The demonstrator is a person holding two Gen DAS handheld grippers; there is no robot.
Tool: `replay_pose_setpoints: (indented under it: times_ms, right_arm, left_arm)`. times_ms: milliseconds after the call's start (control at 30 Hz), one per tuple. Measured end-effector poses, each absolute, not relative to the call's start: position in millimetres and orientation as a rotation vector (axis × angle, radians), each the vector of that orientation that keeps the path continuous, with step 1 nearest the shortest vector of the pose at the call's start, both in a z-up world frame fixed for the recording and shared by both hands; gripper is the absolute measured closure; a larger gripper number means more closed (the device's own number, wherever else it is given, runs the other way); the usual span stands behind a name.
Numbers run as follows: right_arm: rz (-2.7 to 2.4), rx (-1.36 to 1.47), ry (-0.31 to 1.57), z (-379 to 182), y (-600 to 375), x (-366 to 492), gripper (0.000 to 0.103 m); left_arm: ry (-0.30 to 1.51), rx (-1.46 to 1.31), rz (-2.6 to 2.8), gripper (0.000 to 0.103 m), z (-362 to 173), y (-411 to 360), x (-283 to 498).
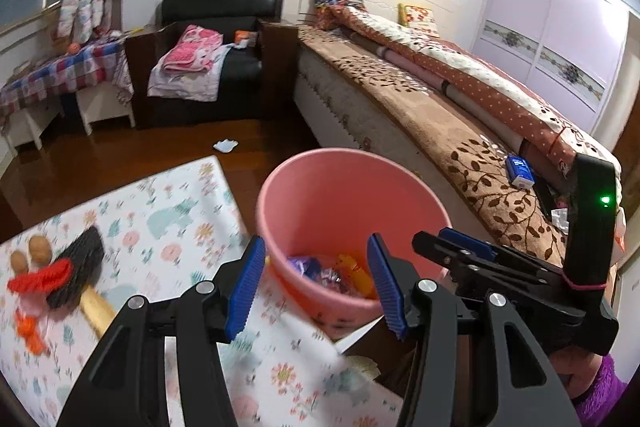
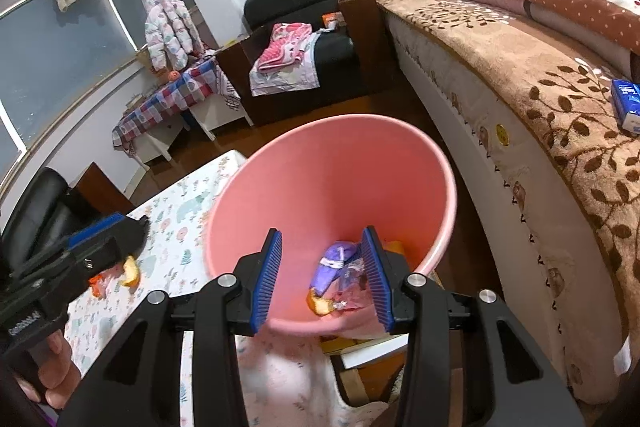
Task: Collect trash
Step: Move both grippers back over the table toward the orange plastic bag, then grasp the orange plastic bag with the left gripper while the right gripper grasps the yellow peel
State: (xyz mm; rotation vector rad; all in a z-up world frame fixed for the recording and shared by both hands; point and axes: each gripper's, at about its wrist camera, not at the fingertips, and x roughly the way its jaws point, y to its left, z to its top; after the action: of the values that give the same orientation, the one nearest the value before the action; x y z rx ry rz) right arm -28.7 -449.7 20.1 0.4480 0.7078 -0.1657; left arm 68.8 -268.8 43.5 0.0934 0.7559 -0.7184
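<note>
A pink bucket [image 1: 320, 195] stands beside the table and holds trash: a purple wrapper [image 2: 340, 259], an orange peel piece [image 2: 320, 305] and crumpled plastic. My right gripper [image 2: 326, 283] is open and empty just above the bucket's near rim [image 2: 304, 327]. My left gripper [image 1: 316, 287] is open and empty over the table edge by the bucket; it shows in the right wrist view [image 2: 100, 239] over the table. Orange peel [image 2: 130, 271] and orange scraps [image 1: 28, 331] lie on the flowered tablecloth [image 1: 160, 227]. A white scrap [image 1: 225, 145] lies on the wooden floor.
A black brush with a wooden handle [image 1: 80, 271], two walnuts [image 1: 38, 247] and a red knitted item [image 1: 40, 277] lie on the table. A bed [image 1: 440, 115] with a blue tissue pack [image 1: 519, 171] runs along the right. A black armchair [image 1: 216, 59] stands behind.
</note>
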Motion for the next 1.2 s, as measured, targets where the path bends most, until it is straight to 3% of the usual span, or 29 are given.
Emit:
replay_pose_setpoints:
  times_ms: [467,933,1200]
  right_arm:
    - [-0.049,0.406,0.737,18,-378,-36,0.061]
    - [0.081,0.333,0.76,16,-320,-21,0.061]
    - [0.143,0.291,0.788,13,-294,-8,0.061]
  left_arm:
    - [0.783,0.055,-0.614,0.051,25,-192,44]
    - [0.783,-0.026,-0.355,0.051,10,-67,55]
    - [0.794,-0.133,-0.226,0.043,1,-1,87]
